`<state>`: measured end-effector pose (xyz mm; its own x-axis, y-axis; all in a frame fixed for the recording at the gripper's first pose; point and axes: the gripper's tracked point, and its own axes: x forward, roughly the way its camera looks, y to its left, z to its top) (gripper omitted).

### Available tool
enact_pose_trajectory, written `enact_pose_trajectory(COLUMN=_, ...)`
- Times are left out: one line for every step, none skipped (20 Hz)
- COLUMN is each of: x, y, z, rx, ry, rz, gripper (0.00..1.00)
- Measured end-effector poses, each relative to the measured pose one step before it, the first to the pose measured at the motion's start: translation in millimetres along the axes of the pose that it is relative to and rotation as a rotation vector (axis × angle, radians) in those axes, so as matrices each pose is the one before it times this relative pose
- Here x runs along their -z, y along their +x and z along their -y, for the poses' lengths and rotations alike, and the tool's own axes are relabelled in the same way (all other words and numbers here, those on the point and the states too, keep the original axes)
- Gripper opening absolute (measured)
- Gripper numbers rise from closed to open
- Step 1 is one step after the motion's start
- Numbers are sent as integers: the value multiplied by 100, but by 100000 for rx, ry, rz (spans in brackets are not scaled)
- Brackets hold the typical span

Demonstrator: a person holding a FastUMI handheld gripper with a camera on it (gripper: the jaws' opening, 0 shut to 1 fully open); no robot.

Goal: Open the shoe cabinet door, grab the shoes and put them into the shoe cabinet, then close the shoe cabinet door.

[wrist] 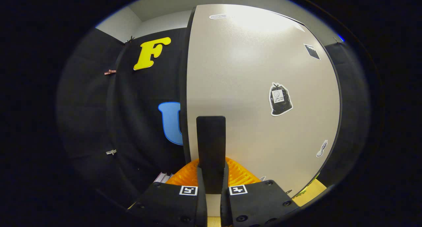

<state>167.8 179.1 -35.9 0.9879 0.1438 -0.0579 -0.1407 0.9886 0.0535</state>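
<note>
The shoe cabinet door (257,88) is a pale, smooth panel with a few stickers, standing close in front of me. A black upright handle (211,134) sits near the door's left edge. My gripper (211,169) is shut on this handle, with one finger pressing on each side of its lower part. The door's dark left edge (184,88) runs from top to bottom just left of the handle. I cannot tell whether the door is closed or slightly ajar.
The black cloth wall (138,121) hangs to the left, beyond the door's edge. A strip of wooden surface (313,190) shows under the door's lower right corner, with a sliver of something yellow-green (307,186) beside it. A small pale striped object (162,177) lies left of the fingers.
</note>
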Motion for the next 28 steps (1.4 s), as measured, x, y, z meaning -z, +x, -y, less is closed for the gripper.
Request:
enact_pose_trajectory(x=87, y=-994, z=17, rx=-1651, ry=175, rz=140, gripper=20)
enact_pose_trajectory(x=138, y=-1177, z=161, rx=-1481, ry=395, rz=246, gripper=19)
enact_pose_trajectory(x=-55, y=-1082, z=120, rx=-1233, ry=567, rz=97, gripper=19)
enact_pose_trajectory(x=22, y=-790, z=57, rx=-1361, ry=315, rz=-665, gripper=19)
enact_pose_trajectory(x=-166, y=-921, z=123, rx=-1189, ry=716, rz=279, gripper=19)
enact_pose_trajectory(x=23, y=-622, z=89, rx=-1195, ry=206, rz=-708, gripper=19)
enact_pose_trajectory(x=-223, y=-664, z=102, rx=-1016, ry=287, rz=646, gripper=19)
enact_pose_trajectory(x=29, y=-809, z=154, rx=-758, ry=405, rz=-330, gripper=19)
enact_pose_trajectory(x=-272, y=-840, z=133, rx=-327, ry=509, rz=749, gripper=19)
enact_pose_trajectory(x=-12, y=-962, z=121, rx=-578, ry=163, rz=-214, gripper=19)
enact_pose_trajectory(x=-163, y=-814, z=194, rx=-605, ry=374, rz=75, gripper=19)
enact_pose_trajectory(x=-29, y=-930, z=485, rx=-421, ry=249, rz=68, gripper=19)
enact_pose_trajectory(x=-88, y=-818, z=412, rx=-398, ry=244, rz=158, gripper=19)
enact_pose_trajectory(x=13, y=-807, z=325, rx=-511, ry=101, rz=-77, gripper=20)
enact_pose_trajectory(x=-78, y=-752, z=403, rx=-504, ry=-96, rz=-265, gripper=19)
enact_pose_trajectory(x=-82, y=-720, z=382, rx=-767, ry=-690, rz=-197, gripper=19)
enact_pose_trajectory(x=-62, y=-721, z=415, rx=-614, ry=-521, rz=-522, gripper=19)
enact_pose_trajectory(x=-62, y=-735, z=491, rx=-431, ry=-194, rz=-180, gripper=19)
enact_pose_trajectory(x=-111, y=-769, z=542, rx=-272, ry=-31, rz=-475, gripper=19)
enact_pose_trajectory(x=-132, y=-715, z=630, rx=119, ry=203, rz=-138, gripper=19)
enact_pose_trajectory(x=-37, y=-812, z=644, rx=371, ry=-115, rz=-193, gripper=19)
enact_pose_trajectory(x=-69, y=-816, z=703, rx=545, ry=-247, rz=-22, gripper=19)
enact_pose_trajectory(x=77, y=-837, z=652, rx=729, ry=-48, rz=-154, gripper=19)
enact_pose_trajectory(x=-66, y=-719, z=680, rx=771, ry=631, rz=-12, gripper=19)
enact_pose_trajectory(x=-64, y=-503, z=777, rx=700, ry=795, rz=-10, gripper=19)
enact_pose_trajectory(x=-117, y=-501, z=666, rx=990, ry=532, rz=188, gripper=19)
enact_pose_trajectory(x=-46, y=-520, z=794, rx=1207, ry=203, rz=150, gripper=19)
enact_pose_trajectory(x=-39, y=-485, z=753, rx=1518, ry=-142, rz=-88, gripper=19)
